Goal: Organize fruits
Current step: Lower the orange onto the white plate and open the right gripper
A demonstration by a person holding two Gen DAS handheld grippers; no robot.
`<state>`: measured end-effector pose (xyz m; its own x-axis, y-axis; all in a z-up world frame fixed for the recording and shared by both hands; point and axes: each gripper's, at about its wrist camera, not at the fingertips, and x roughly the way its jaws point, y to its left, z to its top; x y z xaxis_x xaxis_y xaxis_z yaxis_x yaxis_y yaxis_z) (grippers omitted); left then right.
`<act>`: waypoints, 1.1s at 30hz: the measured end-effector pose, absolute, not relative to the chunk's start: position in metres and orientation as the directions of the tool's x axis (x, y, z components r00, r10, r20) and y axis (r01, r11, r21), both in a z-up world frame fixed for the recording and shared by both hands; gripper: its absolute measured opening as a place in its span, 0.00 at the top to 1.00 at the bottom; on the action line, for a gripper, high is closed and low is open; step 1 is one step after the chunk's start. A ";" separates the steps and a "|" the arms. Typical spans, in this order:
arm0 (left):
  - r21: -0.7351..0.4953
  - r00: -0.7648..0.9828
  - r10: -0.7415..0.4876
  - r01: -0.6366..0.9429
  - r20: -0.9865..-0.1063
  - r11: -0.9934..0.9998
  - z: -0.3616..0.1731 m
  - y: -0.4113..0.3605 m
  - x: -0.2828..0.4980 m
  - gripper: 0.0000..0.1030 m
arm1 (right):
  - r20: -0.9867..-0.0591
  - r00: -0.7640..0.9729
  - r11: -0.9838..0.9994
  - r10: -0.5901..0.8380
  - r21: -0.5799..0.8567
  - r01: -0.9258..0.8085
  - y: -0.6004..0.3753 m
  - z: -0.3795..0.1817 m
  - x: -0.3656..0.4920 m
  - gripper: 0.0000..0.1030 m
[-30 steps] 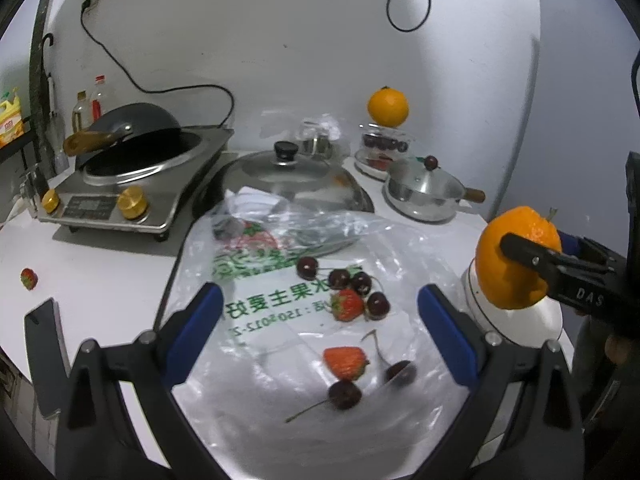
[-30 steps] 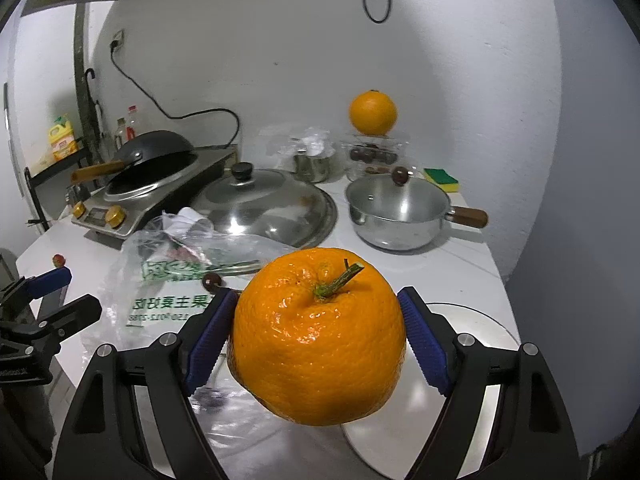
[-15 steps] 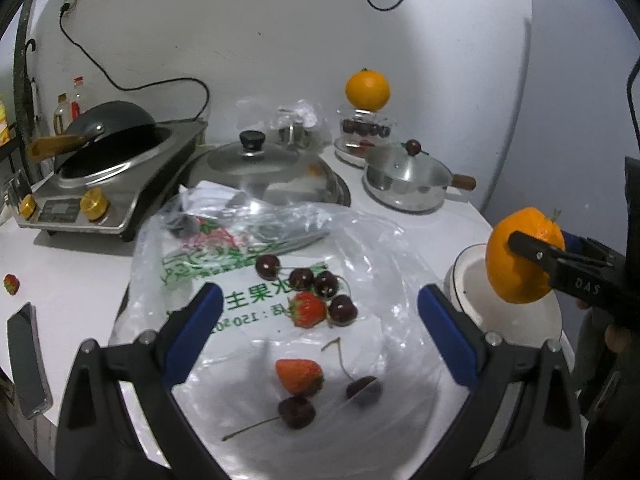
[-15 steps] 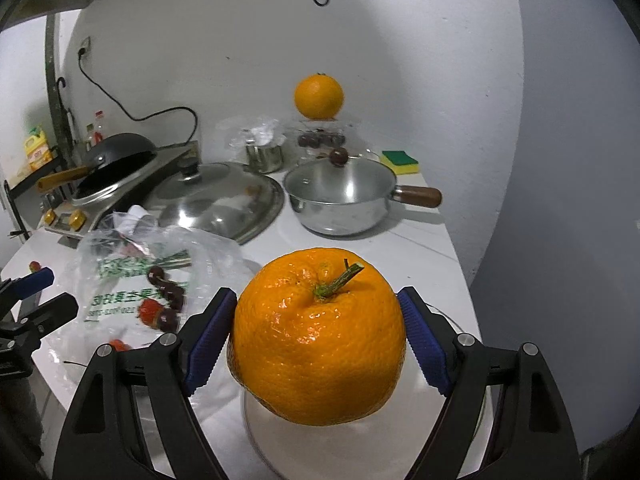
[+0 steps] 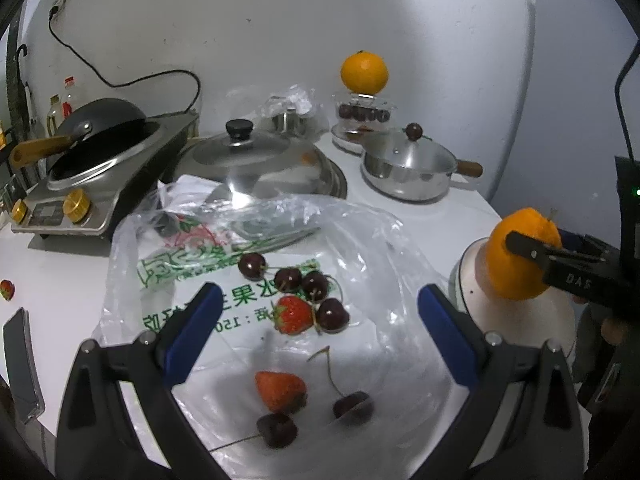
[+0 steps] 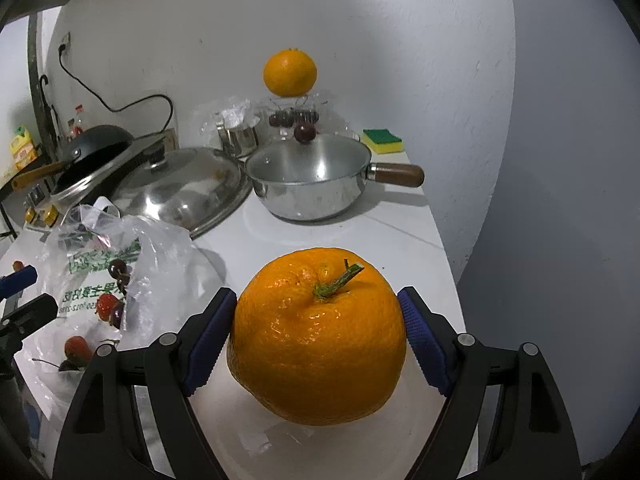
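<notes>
While the right gripper [image 6: 318,334] clamps a dimpled orange [image 6: 318,334] over a white plate [image 6: 248,440], the left gripper [image 5: 318,330] gapes empty above the crinkly bag [image 5: 376,240].

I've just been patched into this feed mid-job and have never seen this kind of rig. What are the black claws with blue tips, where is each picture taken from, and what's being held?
There is no robot: a person carries a two-finger hand-held gripper in each hand, and each one has a camera looking forward along its fingers.

The left view shows the left hand-held gripper open, holding nothing, above a plastic bag spread on the white counter. Cherries and strawberries lie on the bag.

The right view shows the right hand-held gripper clamped on an orange just above a white plate. Whether the orange touches the plate is unclear.

Behind stand a saucepan, a wok lid and a second orange.
</notes>
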<state>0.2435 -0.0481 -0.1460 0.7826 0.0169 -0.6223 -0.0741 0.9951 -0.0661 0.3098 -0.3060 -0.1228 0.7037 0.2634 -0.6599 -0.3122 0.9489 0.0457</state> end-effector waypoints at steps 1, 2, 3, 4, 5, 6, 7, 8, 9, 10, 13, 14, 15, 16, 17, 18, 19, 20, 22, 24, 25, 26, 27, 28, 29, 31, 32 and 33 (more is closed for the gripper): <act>-0.068 0.782 0.018 -0.077 -0.624 0.995 -0.147 -0.048 0.245 0.04 | -0.664 0.699 0.948 0.263 0.045 -0.314 -0.306 -0.124 0.311 0.18; -0.067 0.781 0.020 -0.079 -0.624 0.995 -0.147 -0.048 0.246 0.04 | -0.670 0.694 0.948 0.263 0.044 -0.316 -0.305 -0.126 0.313 0.18; -0.066 0.780 0.022 -0.081 -0.626 0.994 -0.148 -0.047 0.247 0.04 | -0.673 0.691 0.947 0.262 0.044 -0.317 -0.305 -0.127 0.314 0.18; -0.067 0.779 0.023 -0.083 -0.627 0.994 -0.148 -0.047 0.248 0.04 | -0.676 0.690 0.947 0.261 0.042 -0.317 -0.306 -0.128 0.316 0.18; -0.067 0.778 0.023 -0.084 -0.628 0.994 -0.149 -0.046 0.248 0.04 | -0.678 0.688 0.948 0.258 0.040 -0.316 -0.305 -0.129 0.317 0.18; -0.066 0.777 0.024 -0.085 -0.629 0.994 -0.149 -0.046 0.249 0.04 | -0.680 0.687 0.948 0.257 0.040 -0.315 -0.306 -0.130 0.318 0.18; -0.064 0.776 0.025 -0.085 -0.631 0.994 -0.150 -0.046 0.250 0.04 | -0.680 0.686 0.949 0.258 0.046 -0.311 -0.306 -0.130 0.318 0.18; -0.063 0.775 0.026 -0.084 -0.631 0.994 -0.150 -0.046 0.250 0.04 | -0.681 0.686 0.950 0.258 0.049 -0.309 -0.307 -0.130 0.319 0.18; -0.061 0.774 0.027 -0.085 -0.633 0.995 -0.151 -0.046 0.250 0.04 | -0.681 0.686 0.951 0.256 0.050 -0.306 -0.307 -0.130 0.319 0.18; -0.061 0.773 0.027 -0.085 -0.634 0.995 -0.151 -0.045 0.250 0.04 | -0.681 0.686 0.951 0.254 0.048 -0.305 -0.306 -0.130 0.319 0.18; -0.060 0.773 0.030 -0.088 -0.634 0.994 -0.152 -0.044 0.249 0.04 | -0.680 0.690 0.953 0.247 0.044 -0.299 -0.305 -0.131 0.319 0.17; -0.060 0.774 0.032 -0.091 -0.633 0.994 -0.151 -0.043 0.249 0.04 | -0.680 0.690 0.954 0.248 0.047 -0.296 -0.306 -0.131 0.320 0.17; -0.061 0.774 0.033 -0.092 -0.632 0.994 -0.151 -0.043 0.249 0.04 | -0.680 0.690 0.955 0.248 0.051 -0.293 -0.306 -0.131 0.320 0.16; -0.062 0.775 0.035 -0.094 -0.631 0.994 -0.151 -0.042 0.248 0.04 | -0.680 0.689 0.955 0.249 0.055 -0.291 -0.307 -0.131 0.320 0.16; -0.062 0.776 0.035 -0.096 -0.630 0.993 -0.151 -0.041 0.247 0.04 | -0.682 0.688 0.956 0.249 0.057 -0.288 -0.307 -0.131 0.321 0.15; -0.064 0.776 0.035 -0.097 -0.629 0.993 -0.151 -0.041 0.246 0.04 | -0.684 0.688 0.957 0.243 0.054 -0.285 -0.307 -0.131 0.321 0.15; -0.064 0.777 0.035 -0.097 -0.629 0.993 -0.150 -0.041 0.245 0.04 | -0.685 0.688 0.957 0.240 0.049 -0.285 -0.306 -0.131 0.321 0.15; -0.064 0.777 0.035 -0.097 -0.628 0.993 -0.150 -0.041 0.244 0.04 | -0.684 0.690 0.958 0.237 0.046 -0.284 -0.305 -0.131 0.321 0.15; -0.064 0.778 0.036 -0.098 -0.627 0.993 -0.149 -0.040 0.241 0.04 | -0.681 0.695 0.959 0.230 0.040 -0.279 -0.304 -0.132 0.320 0.14; -0.065 0.780 0.038 -0.100 -0.624 0.993 -0.148 -0.039 0.238 0.04 | -0.674 0.702 0.959 0.231 0.039 -0.279 -0.305 -0.131 0.319 0.14; -0.065 0.781 0.039 -0.102 -0.623 0.993 -0.147 -0.039 0.238 0.04 | -0.669 0.706 0.960 0.233 0.041 -0.278 -0.305 -0.130 0.317 0.14; -0.066 0.783 0.040 -0.103 -0.621 0.992 -0.146 -0.038 0.236 0.04 | -0.665 0.711 0.961 0.229 0.038 -0.274 -0.305 -0.129 0.316 0.14; -0.067 0.785 0.041 -0.105 -0.618 0.992 -0.145 -0.038 0.235 0.04 | -0.661 0.716 0.962 0.225 0.033 -0.273 -0.305 -0.128 0.315 0.14; -0.068 0.787 0.041 -0.104 -0.616 0.992 -0.144 -0.037 0.233 0.04 | -0.659 0.718 0.962 0.224 0.031 -0.271 -0.305 -0.127 0.314 0.14; -0.067 0.788 0.041 -0.104 -0.614 0.992 -0.143 -0.037 0.232 0.04 | -0.658 0.719 0.962 0.225 0.034 -0.271 -0.306 -0.125 0.313 0.14; -0.069 0.791 0.040 -0.103 -0.610 0.992 -0.142 -0.036 0.228 0.04 | -0.655 0.722 0.963 0.223 0.032 -0.269 -0.306 -0.123 0.310 0.14; -0.070 0.793 0.040 -0.104 -0.609 0.992 -0.141 -0.036 0.227 0.04 | -0.654 0.723 0.963 0.221 0.029 -0.268 -0.306 -0.122 0.308 0.14; -0.071 0.794 0.040 -0.104 -0.607 0.992 -0.141 -0.035 0.225 0.04 | -0.653 0.725 0.963 0.220 0.029 -0.267 -0.305 -0.121 0.307 0.14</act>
<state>0.2255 -0.0350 -0.1405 0.7938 0.0399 -0.6069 -0.1040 0.9921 -0.0707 0.3066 -0.3052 -0.1206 0.7248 0.2204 -0.6528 -0.2669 0.9633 0.0288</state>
